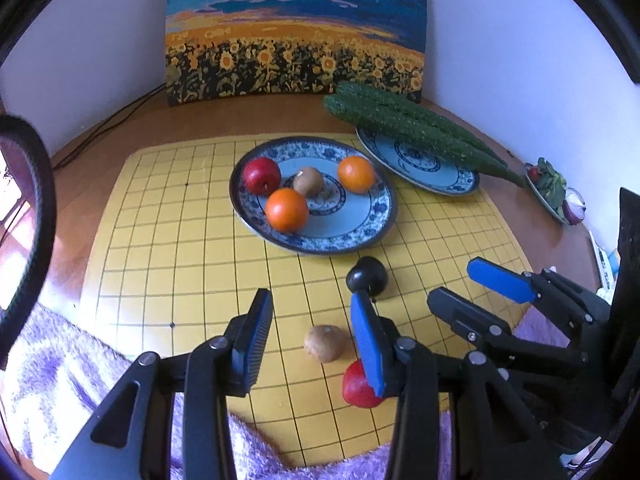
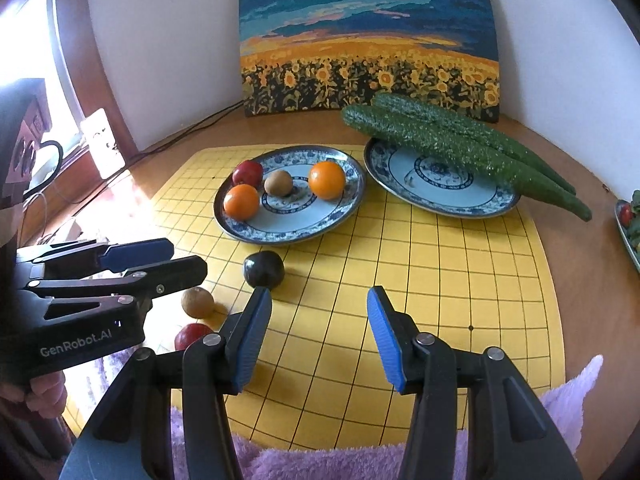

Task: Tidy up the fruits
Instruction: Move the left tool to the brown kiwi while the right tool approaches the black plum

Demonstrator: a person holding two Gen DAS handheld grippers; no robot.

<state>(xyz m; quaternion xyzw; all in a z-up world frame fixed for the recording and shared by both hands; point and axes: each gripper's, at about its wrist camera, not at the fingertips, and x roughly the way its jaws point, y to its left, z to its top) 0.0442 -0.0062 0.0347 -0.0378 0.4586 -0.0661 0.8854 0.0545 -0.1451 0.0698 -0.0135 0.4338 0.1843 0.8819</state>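
A blue-patterned plate holds a red apple, a kiwi and two oranges. On the yellow grid mat lie a dark plum, a kiwi and a red apple. My left gripper is open and empty, above the loose kiwi. My right gripper is open and empty, right of the plum; it also shows in the left wrist view.
A second patterned plate carries two long cucumbers. A sunflower painting leans on the back wall. A dish of vegetables sits far right. A purple fluffy cloth lies along the near edge. Cables run at left.
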